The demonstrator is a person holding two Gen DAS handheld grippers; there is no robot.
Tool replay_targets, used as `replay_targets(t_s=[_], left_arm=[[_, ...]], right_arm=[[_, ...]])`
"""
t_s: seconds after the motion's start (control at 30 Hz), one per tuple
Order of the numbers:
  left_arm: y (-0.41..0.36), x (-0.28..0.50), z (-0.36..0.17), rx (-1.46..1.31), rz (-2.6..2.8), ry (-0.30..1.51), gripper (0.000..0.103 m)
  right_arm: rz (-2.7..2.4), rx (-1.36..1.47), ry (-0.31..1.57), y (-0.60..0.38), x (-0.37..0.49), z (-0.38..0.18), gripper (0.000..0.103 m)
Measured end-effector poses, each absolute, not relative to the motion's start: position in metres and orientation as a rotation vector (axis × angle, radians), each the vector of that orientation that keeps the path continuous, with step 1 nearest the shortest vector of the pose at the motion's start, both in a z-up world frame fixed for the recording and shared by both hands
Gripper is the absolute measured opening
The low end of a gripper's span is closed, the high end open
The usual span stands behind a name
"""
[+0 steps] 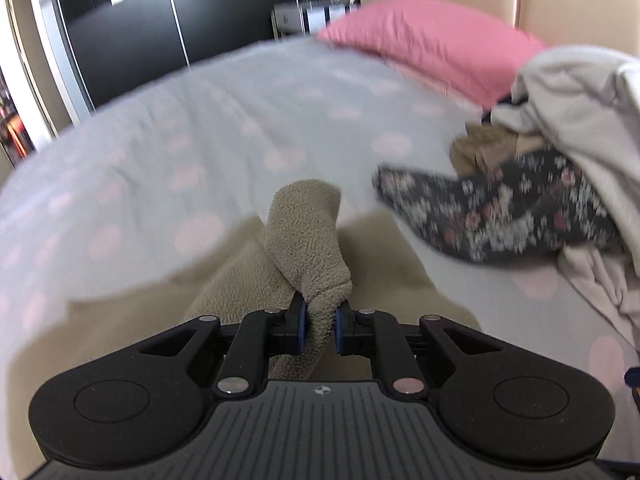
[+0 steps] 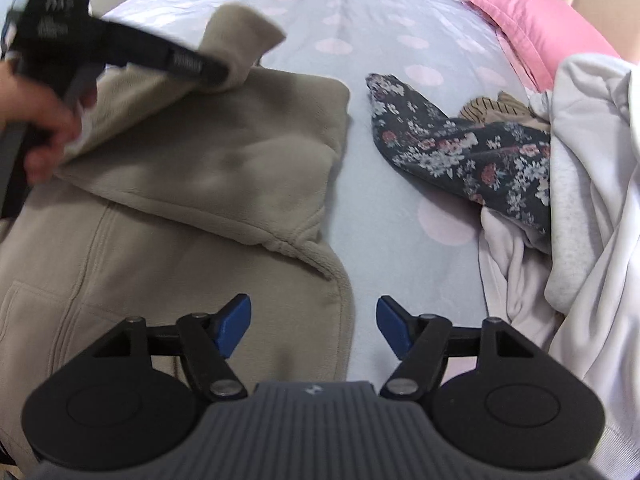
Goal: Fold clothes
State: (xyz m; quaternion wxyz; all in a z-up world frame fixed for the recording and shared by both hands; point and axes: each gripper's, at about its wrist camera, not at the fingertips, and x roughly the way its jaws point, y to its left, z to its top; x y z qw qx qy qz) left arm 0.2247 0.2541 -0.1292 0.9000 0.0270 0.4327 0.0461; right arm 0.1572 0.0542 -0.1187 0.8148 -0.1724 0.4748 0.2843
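Left gripper (image 1: 320,320): clenched on a fold of the beige fleece (image 2: 224,168), the cloth bunched between its blue pads and standing up ahead of them.
Right gripper (image 2: 314,326): released, jaws wide, nothing between them; it hung over the fleece's near right edge, one pad above cloth and the other above bare sheet (image 2: 400,216).
Fleece: lay spread on the bed ahead and left of the right gripper, with one part already turned over the body and a sleeve end lifted by the left gripper.
Hand (image 2: 48,132): gripped the left tool's handle, close over the fleece's left side.
Pile (image 2: 580,200): floral cloth (image 2: 460,148) and pale garments sat right of the right gripper, near the fleece but apart from it.
Risk, slip: the left hold looked to take only a thick bunch of pile, so a quick swing could probably pull it free and drop the sleeve crooked.
Risk, drag: with the right gripper pinning nothing, the left pull could likely shift the whole fleece and undo the fold.
Risk, snag: a wide carry to the right might catch the floral cloth.
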Motion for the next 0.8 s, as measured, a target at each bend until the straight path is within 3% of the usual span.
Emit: replay_targets(t_s=[0.07,0.2,0.3,0.43,0.57,0.8], left_arm=[[0.253,0.224,-0.133,0.061,0.080,0.920,0.014],[0.247,0.223,-0.136,0.063,0.029,0.963,0.030],[0.240,0.222,-0.136,0.030,-0.039,0.995,0.036],[0.230,0.214,-0.127,0.025,-0.091,1.004,0.037],[0.239,0.197,-0.111,0.025,-0.099,0.975,0.044],[0.311,0.152,-0.081,0.030,0.037,0.920,0.048]], right_arm=[[0.597,-0.371,1.019,0.054,0.159,-0.122,0.072],[0.591,-0.383,1.027,0.057,0.162,-0.126,0.072],[0.585,-0.391,1.031,0.058,0.163,-0.128,0.072],[0.576,-0.392,1.033,0.059,0.164,-0.129,0.073],[0.564,-0.373,1.041,0.056,0.168,-0.133,0.073],[0.588,-0.213,1.032,0.050,0.180,-0.130,0.072]])
